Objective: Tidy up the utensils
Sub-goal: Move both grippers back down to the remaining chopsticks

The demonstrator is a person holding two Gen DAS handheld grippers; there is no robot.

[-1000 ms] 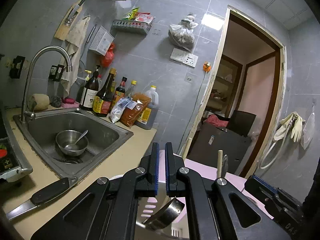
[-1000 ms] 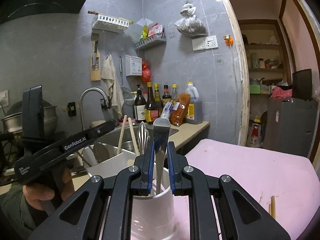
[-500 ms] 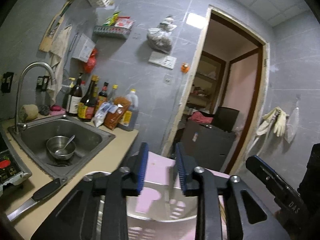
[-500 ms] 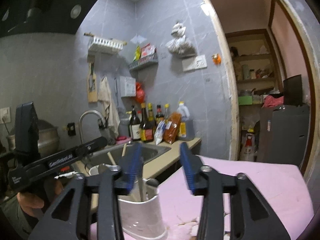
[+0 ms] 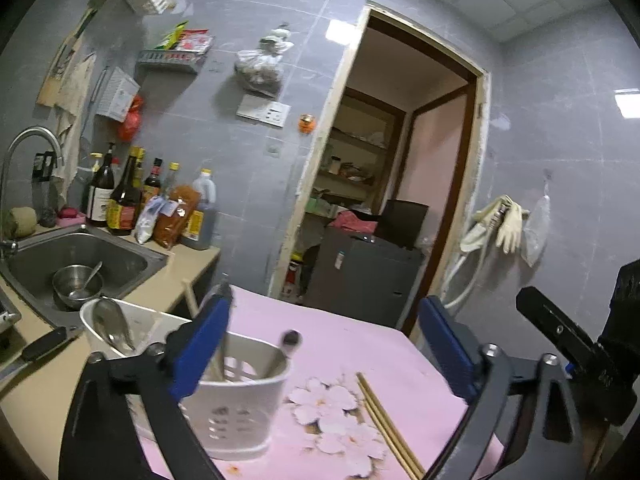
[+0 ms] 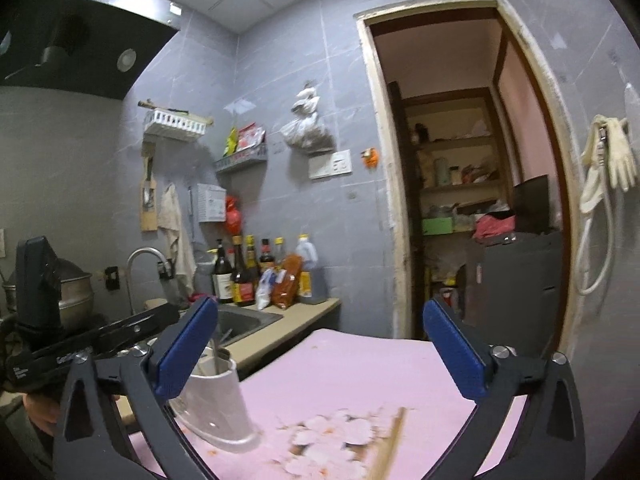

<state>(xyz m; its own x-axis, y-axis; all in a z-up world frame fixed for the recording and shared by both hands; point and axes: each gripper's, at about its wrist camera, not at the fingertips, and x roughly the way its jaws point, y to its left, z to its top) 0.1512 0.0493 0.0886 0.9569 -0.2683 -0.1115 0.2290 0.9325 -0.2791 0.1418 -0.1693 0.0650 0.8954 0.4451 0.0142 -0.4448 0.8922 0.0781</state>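
Observation:
A white utensil holder [image 5: 236,404] stands on the pink flowered table [image 5: 360,348], with a metal spoon [image 5: 112,328] and other utensil handles in it. It also shows in the right wrist view [image 6: 216,408]. A pair of wooden chopsticks [image 5: 388,428] lies on the table to its right, blurred in the right wrist view [image 6: 390,444]. My left gripper [image 5: 324,348] is wide open and empty above the holder. My right gripper [image 6: 320,348] is wide open and empty above the table.
A steel sink [image 5: 76,256] with a bowl [image 5: 78,282] sits at the left, with bottles [image 5: 124,200] on the counter behind it. A black-handled knife [image 5: 36,350] lies on the counter edge. An open doorway [image 5: 384,200] is behind the table.
Both grippers were shut on utensils over the holder a second ago. Both have opened wide and risen. The utensils now stand in the holder.

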